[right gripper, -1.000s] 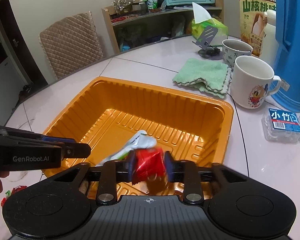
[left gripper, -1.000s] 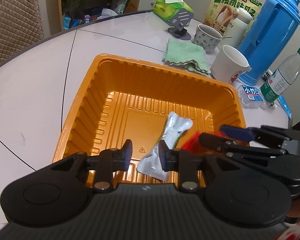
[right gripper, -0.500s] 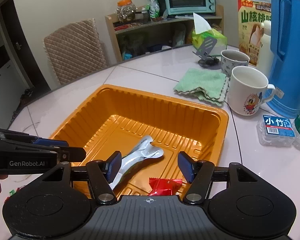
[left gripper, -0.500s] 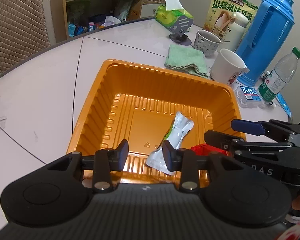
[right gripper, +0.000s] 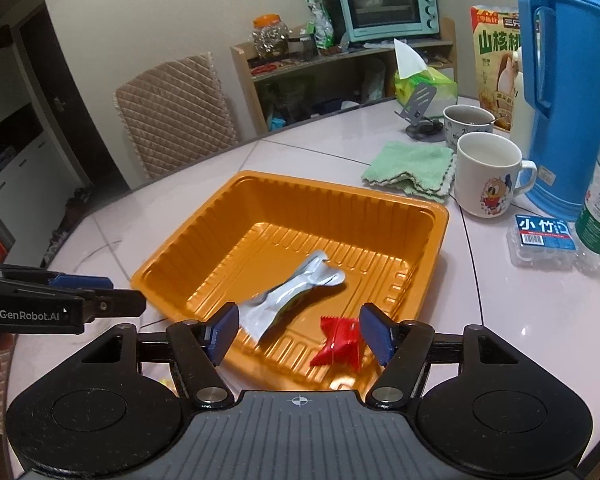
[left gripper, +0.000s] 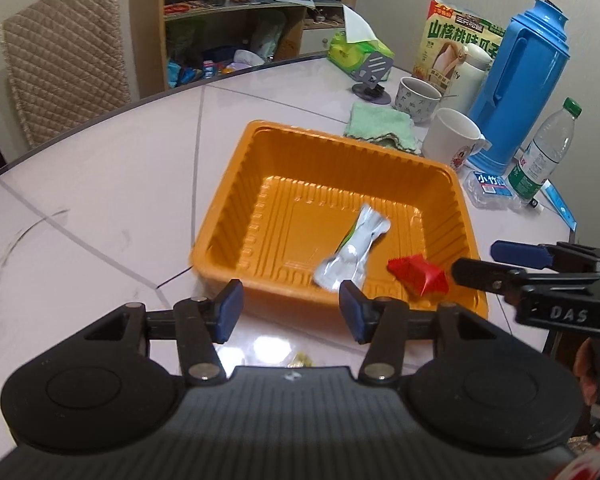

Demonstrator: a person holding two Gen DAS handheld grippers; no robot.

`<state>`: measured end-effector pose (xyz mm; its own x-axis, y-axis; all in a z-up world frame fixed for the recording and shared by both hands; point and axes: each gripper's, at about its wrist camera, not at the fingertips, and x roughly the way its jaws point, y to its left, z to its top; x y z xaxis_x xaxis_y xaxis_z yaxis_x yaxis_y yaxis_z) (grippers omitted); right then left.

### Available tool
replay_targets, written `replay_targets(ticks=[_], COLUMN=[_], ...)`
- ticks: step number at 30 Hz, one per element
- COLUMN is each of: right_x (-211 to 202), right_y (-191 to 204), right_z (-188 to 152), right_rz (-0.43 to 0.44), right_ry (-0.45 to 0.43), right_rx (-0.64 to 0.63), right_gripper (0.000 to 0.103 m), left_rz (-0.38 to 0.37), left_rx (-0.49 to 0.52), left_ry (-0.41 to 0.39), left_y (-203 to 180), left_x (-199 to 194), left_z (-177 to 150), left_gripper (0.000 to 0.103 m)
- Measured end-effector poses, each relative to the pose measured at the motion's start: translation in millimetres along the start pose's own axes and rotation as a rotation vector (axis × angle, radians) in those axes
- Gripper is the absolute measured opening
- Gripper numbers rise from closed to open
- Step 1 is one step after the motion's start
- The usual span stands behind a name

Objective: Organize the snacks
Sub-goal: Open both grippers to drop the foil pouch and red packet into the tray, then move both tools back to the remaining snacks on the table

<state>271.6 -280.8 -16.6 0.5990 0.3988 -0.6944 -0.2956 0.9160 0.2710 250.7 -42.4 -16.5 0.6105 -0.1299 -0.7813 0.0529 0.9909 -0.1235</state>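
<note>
An orange plastic tray [left gripper: 260,168] [right gripper: 308,192] sits on the white table. Inside it lie a silver snack packet [left gripper: 352,254] [right gripper: 296,292] and a red wrapped snack [left gripper: 418,274] [right gripper: 340,340], near the tray's front edge. My left gripper [left gripper: 290,312] hangs above the table just before the tray's near rim, its jaws opening with nothing between them. My right gripper [right gripper: 300,330] is above the tray's near rim, jaws opening, and no pad touches the red snack lying below them. Each gripper shows from the side in the other's view, the right gripper [left gripper: 500,264] and the left gripper [right gripper: 96,296].
A green cloth [right gripper: 410,166], two mugs [right gripper: 488,172], a blue thermos [right gripper: 568,80], a water bottle [left gripper: 544,152], a small plastic box [right gripper: 544,240], a tissue pack [left gripper: 356,52] and a snack box [left gripper: 456,44] crowd the table's far right. A small yellow wrapper [left gripper: 300,360] lies before the tray. A padded chair [right gripper: 176,112] stands behind the table.
Both grippers let go of their snacks, opened and drew back and up from the tray. The silver packet and the red snack now lie in the tray.
</note>
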Motion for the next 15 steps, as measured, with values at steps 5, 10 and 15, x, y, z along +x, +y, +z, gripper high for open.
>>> replay_targets(ticks=[5,10,15], right_x=[-18.3,-28.9,-31.4], right_y=[9.2,22.8,42.7], right_z=[-13.2,-29.6,-49.5], right_rz=[0.033,0.077,0.131], right_ry=[0.002,0.017,0.045], right_rx=[-0.014,-0.041,-0.089], right_gripper=[0.068,0.069,0.069], left_rz=[0.023,0.069,0.106], left_rx=[-0.035,-0.064,-0.083], left_ry=[-0.016,-0.035,-0.02], left_y=[8.0,15.5,23.4], left_x=[-26.7,-49.1,-62.8], left_z=[-22.4,-46.9,-73.5], left_gripper=[0.052,0.058,0.058])
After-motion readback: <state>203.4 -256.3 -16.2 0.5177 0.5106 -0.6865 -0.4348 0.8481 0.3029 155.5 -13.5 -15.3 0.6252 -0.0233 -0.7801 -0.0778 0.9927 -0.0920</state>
